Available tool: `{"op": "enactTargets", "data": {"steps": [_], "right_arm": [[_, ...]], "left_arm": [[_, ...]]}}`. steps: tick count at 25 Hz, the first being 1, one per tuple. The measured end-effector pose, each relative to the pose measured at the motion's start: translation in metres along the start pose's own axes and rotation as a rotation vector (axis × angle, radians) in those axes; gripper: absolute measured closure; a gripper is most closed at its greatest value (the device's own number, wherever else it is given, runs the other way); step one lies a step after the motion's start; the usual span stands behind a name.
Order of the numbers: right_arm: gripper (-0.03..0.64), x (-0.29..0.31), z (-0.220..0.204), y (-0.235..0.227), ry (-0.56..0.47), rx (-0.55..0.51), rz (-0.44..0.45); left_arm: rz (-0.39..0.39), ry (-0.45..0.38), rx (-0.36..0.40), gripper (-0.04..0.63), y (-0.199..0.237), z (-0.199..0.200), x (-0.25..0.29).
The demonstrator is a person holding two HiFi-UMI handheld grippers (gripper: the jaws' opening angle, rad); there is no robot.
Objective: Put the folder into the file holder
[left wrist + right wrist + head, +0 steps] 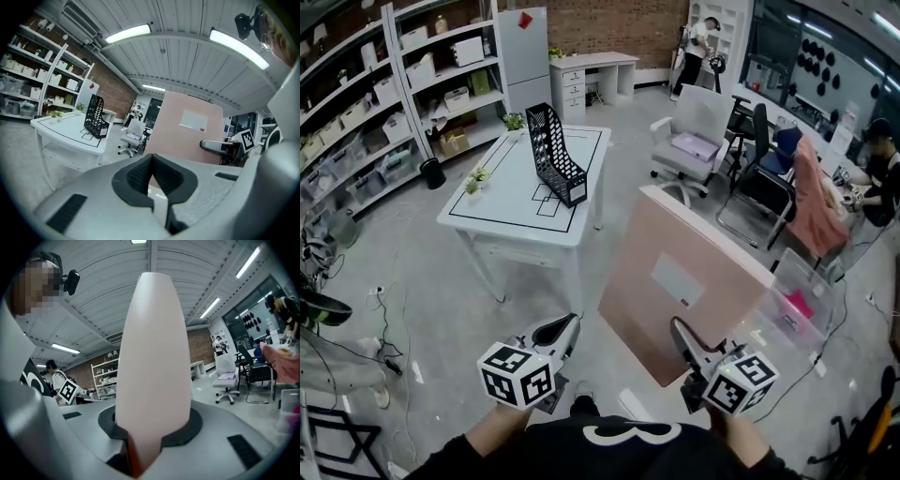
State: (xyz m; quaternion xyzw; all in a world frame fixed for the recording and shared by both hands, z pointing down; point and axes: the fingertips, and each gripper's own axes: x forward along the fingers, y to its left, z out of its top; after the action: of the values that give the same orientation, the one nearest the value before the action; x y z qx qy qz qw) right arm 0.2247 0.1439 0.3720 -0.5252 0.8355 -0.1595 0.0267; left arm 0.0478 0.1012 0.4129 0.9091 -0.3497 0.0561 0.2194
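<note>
A black mesh file holder [555, 155] stands upright on the white table [492, 211], well ahead of me; it also shows in the left gripper view [95, 117]. My right gripper [686, 345] is shut on the lower edge of a large pink folder [675, 281] with a white label, held upright and tilted over the floor. In the right gripper view the folder [152, 357] rises edge-on from between the pads of the gripper [145, 441]. My left gripper [561, 330] is shut and holds nothing [152, 180]; the folder [183, 136] is to its right.
Two small potted plants [475, 178] sit on the table's left side. A grey office chair [694, 141] and a black chair [764, 173] stand to the right. A clear plastic bin [797, 300] is beside the folder. Shelves [384, 103] line the left wall.
</note>
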Motion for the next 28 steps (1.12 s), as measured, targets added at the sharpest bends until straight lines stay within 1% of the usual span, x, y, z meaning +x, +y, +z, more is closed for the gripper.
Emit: {"op": "enactTargets", "data": {"steps": [7, 13, 17, 28], "right_arm": [[0.477, 0.151, 0.036, -0.027, -0.008, -0.003, -0.015], [0.477, 0.245, 0.064, -0.041, -0.033, -0.028, -0.024], [0.477, 0.287, 0.082, -0.050, -0.055, -0.052, -0.030], [0.479, 0.379, 0.132, -0.072, -0.115, -0.135, -0.041]], "left_arm": [[0.018, 0.015, -0.003, 0.589, 0.118, 0.057, 0.050], [0.035, 0.000, 0.014, 0.589, 0.195, 0.097, 0.080], [0.055, -0.003, 0.030, 0.589, 0.229, 0.111, 0.095], [0.109, -0.028, -0.003, 0.589, 0.286, 0.134, 0.114]]}}
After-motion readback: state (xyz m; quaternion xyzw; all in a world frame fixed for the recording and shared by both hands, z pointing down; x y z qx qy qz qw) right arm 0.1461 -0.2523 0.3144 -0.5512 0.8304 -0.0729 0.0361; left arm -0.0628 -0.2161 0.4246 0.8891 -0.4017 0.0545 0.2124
